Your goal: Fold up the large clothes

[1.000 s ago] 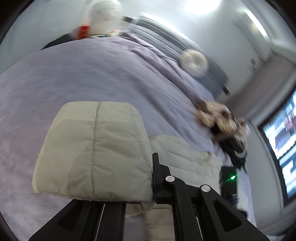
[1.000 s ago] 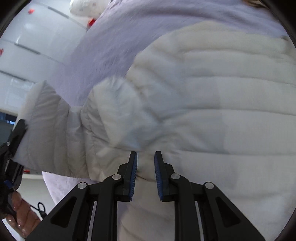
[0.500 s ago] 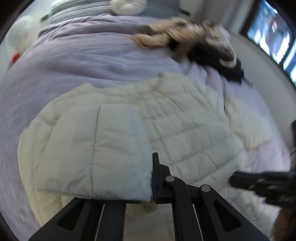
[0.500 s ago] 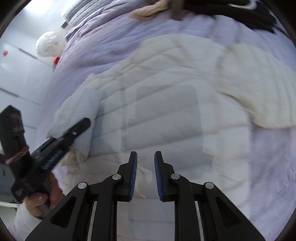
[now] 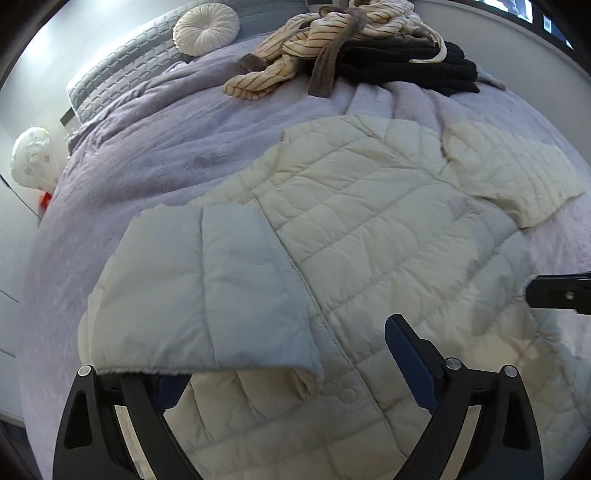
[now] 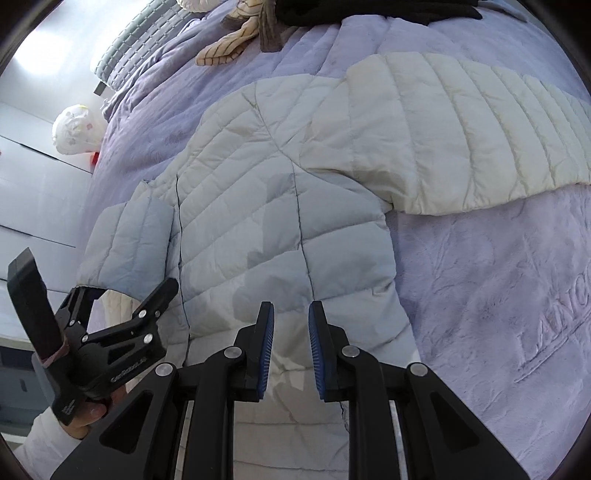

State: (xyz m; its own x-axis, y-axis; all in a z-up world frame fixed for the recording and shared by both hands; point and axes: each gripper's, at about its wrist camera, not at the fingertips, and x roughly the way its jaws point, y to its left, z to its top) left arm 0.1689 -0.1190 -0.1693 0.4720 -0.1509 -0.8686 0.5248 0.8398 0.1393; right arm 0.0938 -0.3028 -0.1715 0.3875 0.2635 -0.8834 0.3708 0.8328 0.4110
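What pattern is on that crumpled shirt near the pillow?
Cream shirt with thin brown stripes, clearest in the left wrist view.

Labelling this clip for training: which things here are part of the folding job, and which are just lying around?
In the job:
white puffer jacket
left hand-held gripper
right hand-held gripper

Lying about:
striped garment
black clothes
round cushion

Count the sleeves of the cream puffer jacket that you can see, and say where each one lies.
2. One sleeve is folded over the jacket by the left gripper; the other sleeve lies spread sideways on the purple bedspread.
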